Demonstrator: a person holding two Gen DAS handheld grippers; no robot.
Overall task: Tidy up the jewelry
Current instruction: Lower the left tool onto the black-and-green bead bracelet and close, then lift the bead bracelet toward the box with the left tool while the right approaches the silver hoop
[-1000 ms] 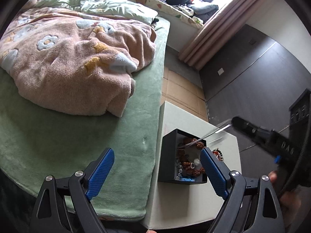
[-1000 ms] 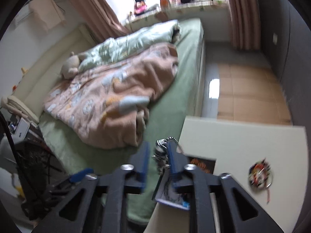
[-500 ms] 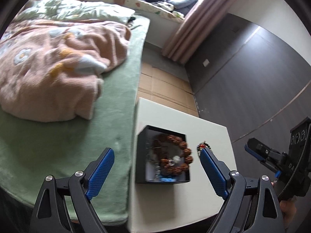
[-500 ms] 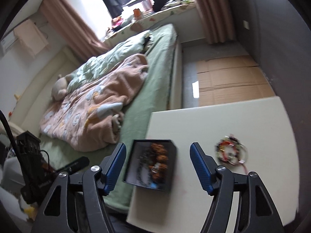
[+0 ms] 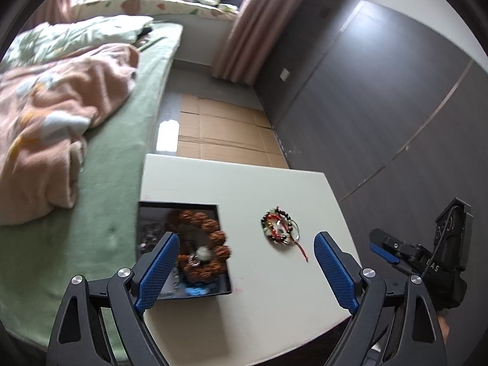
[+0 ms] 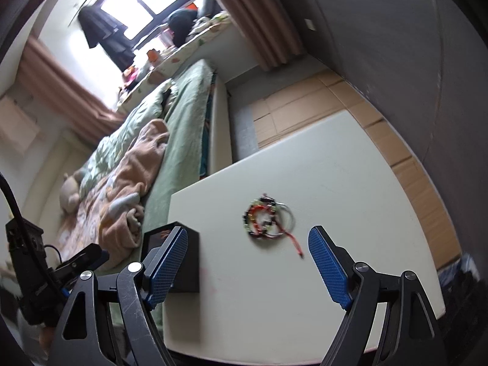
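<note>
Left wrist view showed a black box (image 5: 183,250) of brown beads at the white table's (image 5: 244,183) bed-side edge, then a tangle of bracelets (image 5: 280,227) well apart from it. Left gripper (image 5: 244,262) stood wide apart, empty. Right gripper (image 6: 248,262) was opening, nothing between its jaws, bracelets just ahead.

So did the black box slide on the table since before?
No. The black box sits at the white table's bed-side edge, by the green bed, same as before. Only the cameras moved.
</note>
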